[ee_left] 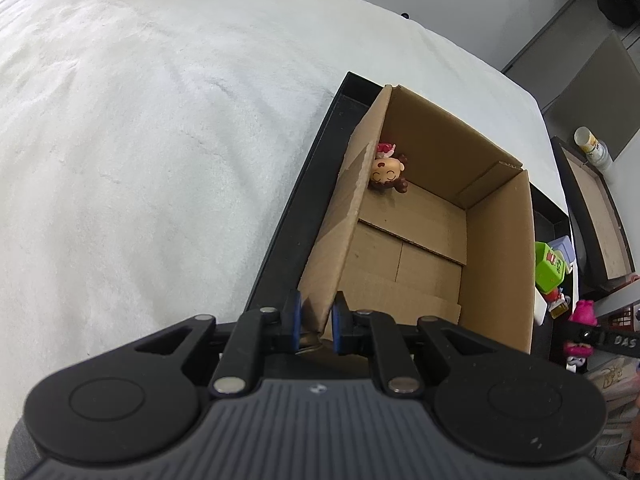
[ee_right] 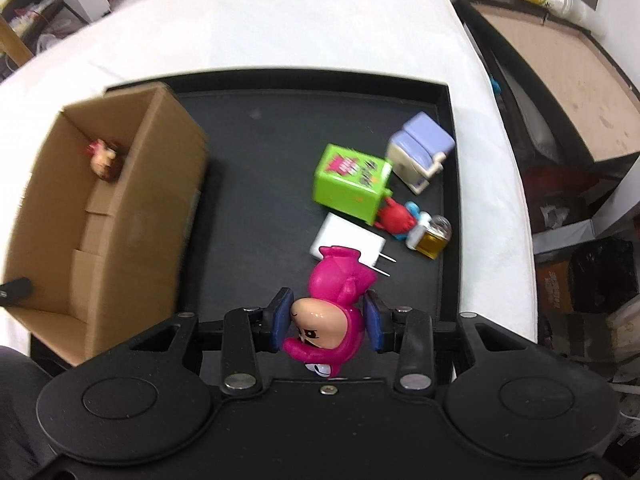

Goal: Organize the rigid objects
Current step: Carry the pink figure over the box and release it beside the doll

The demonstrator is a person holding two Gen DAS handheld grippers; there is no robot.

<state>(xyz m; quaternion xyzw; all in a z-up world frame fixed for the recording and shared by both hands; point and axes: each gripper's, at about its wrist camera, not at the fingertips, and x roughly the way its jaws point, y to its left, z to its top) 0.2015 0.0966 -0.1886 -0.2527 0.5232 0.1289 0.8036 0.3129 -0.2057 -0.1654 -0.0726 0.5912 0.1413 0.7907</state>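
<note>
Pink toy going to the box

Pink monster toy is hanging head-down in the right gripper, squeezed between its fingers above the black tray. One doll is sitting in the cardboard box; five things are waiting. The left gripper is pinching the box wall, pointing down.

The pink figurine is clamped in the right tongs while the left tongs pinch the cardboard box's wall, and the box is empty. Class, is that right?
Not quite: the cardboard box is not empty. A small brown-haired doll lies inside, as the left wrist view shows. The pink figurine is in the right tongs, and the left tongs pinch the box's wall.
</note>
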